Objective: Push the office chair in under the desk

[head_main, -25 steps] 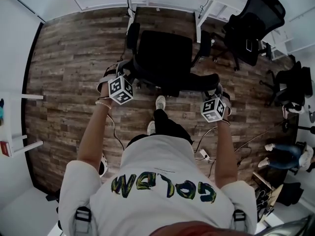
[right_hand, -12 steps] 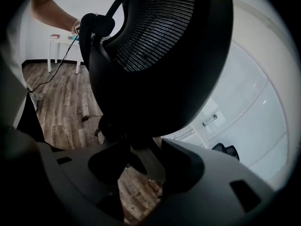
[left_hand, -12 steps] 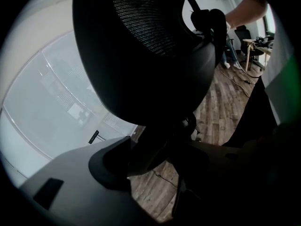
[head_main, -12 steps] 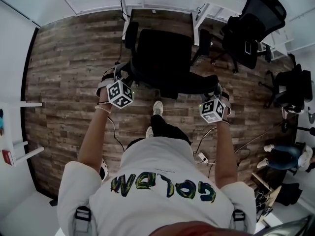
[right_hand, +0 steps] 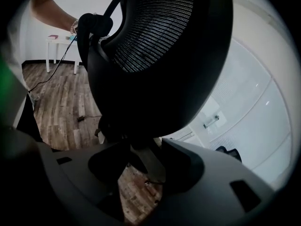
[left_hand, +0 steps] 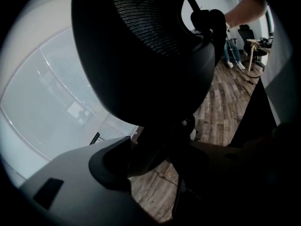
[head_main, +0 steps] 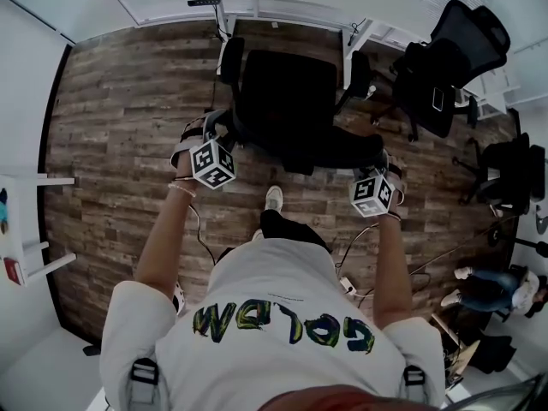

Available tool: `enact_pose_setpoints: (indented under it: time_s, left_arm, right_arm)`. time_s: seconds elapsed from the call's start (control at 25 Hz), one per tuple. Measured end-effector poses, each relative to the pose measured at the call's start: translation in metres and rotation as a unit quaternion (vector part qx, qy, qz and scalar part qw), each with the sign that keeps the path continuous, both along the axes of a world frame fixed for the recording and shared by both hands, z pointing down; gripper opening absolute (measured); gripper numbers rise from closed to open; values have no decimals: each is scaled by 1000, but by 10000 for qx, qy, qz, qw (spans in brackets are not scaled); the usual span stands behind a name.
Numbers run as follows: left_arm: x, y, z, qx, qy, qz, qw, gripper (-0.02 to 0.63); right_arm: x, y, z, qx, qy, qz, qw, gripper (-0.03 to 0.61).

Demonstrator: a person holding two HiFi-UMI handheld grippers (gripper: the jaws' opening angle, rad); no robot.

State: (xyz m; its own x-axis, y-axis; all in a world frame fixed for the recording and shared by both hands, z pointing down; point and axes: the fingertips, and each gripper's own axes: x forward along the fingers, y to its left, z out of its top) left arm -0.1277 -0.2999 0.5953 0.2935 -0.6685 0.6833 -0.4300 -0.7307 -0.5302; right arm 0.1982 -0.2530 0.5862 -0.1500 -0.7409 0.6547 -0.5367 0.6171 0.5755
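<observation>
The black office chair (head_main: 287, 92) stands with its seat between the legs of the white desk (head_main: 291, 8) at the top of the head view. Its mesh backrest (head_main: 330, 148) faces me. My left gripper (head_main: 218, 128) is at the backrest's left edge and my right gripper (head_main: 378, 156) at its right edge. In the left gripper view the backrest (left_hand: 150, 46) fills the top, and its frame runs down between the jaws of the left gripper (left_hand: 160, 159). The right gripper view shows the backrest (right_hand: 164, 55) likewise, its edge clamped in the right gripper (right_hand: 141, 164).
Two more black chairs (head_main: 449, 58) (head_main: 514, 157) stand at the right, and a person (head_main: 492, 285) sits low at the right edge. A small white table (head_main: 34, 221) is at the left wall. Cables (head_main: 355, 264) trail on the wood floor by my feet.
The chair and both grippers have moved toward the desk, so the seat sits further in between the desk legs. I have stepped forward behind it.
</observation>
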Motion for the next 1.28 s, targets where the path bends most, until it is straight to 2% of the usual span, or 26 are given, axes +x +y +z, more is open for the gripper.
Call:
enact_pose_setpoints:
  time_s: [0.88, 1.28]
  left_arm:
    - [4, -137, -1, -13, -12, -168, 9999, 255]
    - [3, -198, -1, 21, 25, -73, 10000, 255]
  right_arm:
    - [6, -144, 2, 53, -80, -39, 9999, 213]
    - [5, -203, 2, 33, -63, 25, 10000, 213]
